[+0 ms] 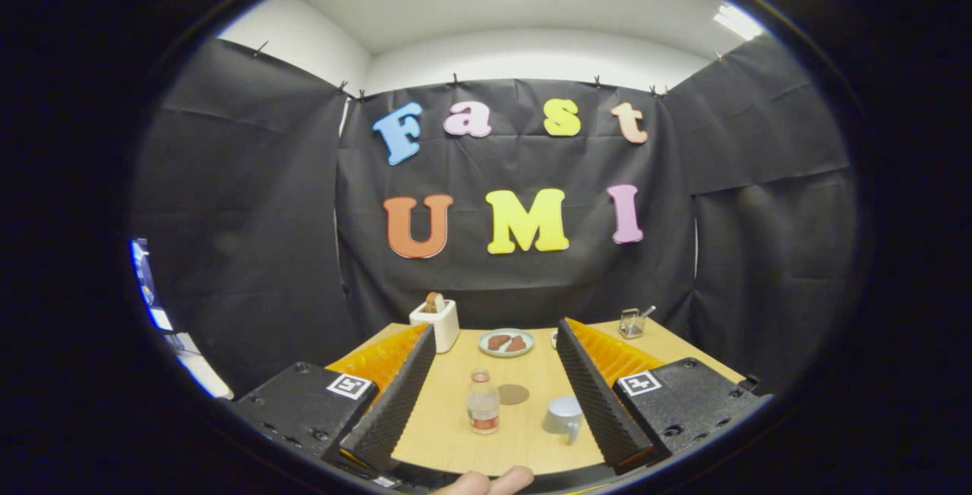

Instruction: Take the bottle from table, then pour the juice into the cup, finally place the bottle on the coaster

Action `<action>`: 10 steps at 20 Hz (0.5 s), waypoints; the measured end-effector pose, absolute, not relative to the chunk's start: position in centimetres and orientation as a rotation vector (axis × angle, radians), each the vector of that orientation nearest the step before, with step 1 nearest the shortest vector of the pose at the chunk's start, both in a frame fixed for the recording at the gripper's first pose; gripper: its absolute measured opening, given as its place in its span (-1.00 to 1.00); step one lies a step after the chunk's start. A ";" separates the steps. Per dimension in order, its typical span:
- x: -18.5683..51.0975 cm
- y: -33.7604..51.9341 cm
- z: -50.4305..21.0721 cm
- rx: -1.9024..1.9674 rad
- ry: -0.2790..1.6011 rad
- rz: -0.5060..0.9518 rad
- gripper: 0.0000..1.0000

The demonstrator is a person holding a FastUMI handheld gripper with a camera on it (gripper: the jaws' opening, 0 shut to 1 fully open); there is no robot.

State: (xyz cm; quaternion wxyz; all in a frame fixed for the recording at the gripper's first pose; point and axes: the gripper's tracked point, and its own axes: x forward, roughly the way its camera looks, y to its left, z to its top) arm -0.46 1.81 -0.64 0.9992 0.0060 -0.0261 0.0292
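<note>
Standing upright between the wide-open tool (493,396), the small bottle (483,402) looks light, slick, best gripped mid-body.

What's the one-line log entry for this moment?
phase: pre-grasp | gripper: open, holding nothing | bottle: upright on table, between fingers | coaster: bare, right of bottle | cup: by right finger
</note>
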 end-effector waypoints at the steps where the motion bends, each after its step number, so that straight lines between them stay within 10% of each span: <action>1: -0.4 1.8 -0.8 0.008 -0.064 0.056 1.00; 10: 1.4 2.6 -6.8 -0.003 -0.030 0.076 1.00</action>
